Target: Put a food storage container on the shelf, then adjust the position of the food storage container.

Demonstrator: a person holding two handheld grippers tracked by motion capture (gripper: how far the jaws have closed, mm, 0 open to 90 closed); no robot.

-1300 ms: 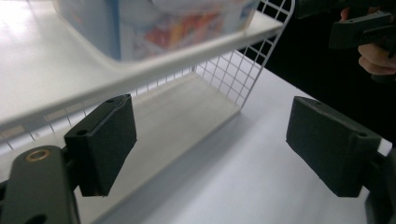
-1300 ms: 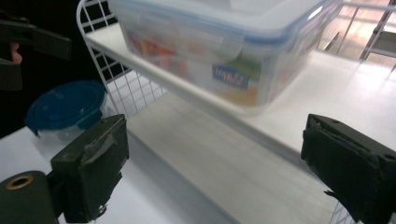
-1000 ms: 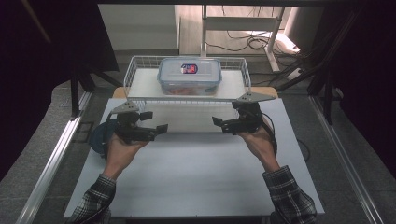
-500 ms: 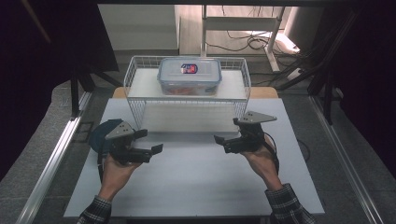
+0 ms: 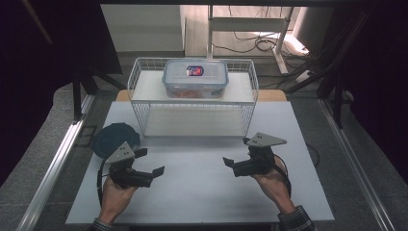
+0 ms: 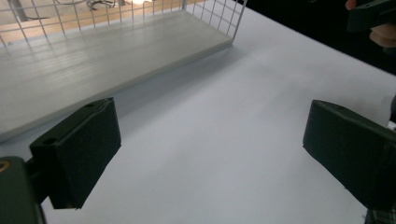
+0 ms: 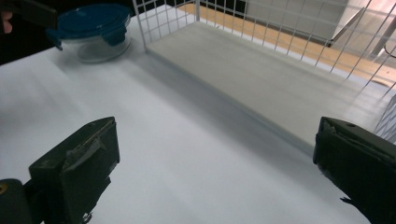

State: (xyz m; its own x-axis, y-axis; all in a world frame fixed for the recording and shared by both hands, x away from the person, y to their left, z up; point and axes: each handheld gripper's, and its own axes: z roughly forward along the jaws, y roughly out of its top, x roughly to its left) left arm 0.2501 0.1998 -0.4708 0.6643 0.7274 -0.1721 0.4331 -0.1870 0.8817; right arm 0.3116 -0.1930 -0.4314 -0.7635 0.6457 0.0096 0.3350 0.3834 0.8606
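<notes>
My left gripper hovers low over the white table, front left. Its jaws have just been opening and stand wide with nothing between them. My right gripper is at the front right, jaws equally wide and empty. Both point toward the table's middle and the white wire rack. On the rack's upper shelf sits a clear rectangular lidded container. A round container with a blue lid stands just behind the left gripper.
The rack's lower shelf is a bare pale board, open at the front. The round blue-lidded container sits beside the rack's left corner. Cables and a chair frame lie beyond the table. A metal rail runs along the left edge.
Both hands have drawn back from the rack toward the table's near edge and sunk lower. The left jaws look wider apart than before.
</notes>
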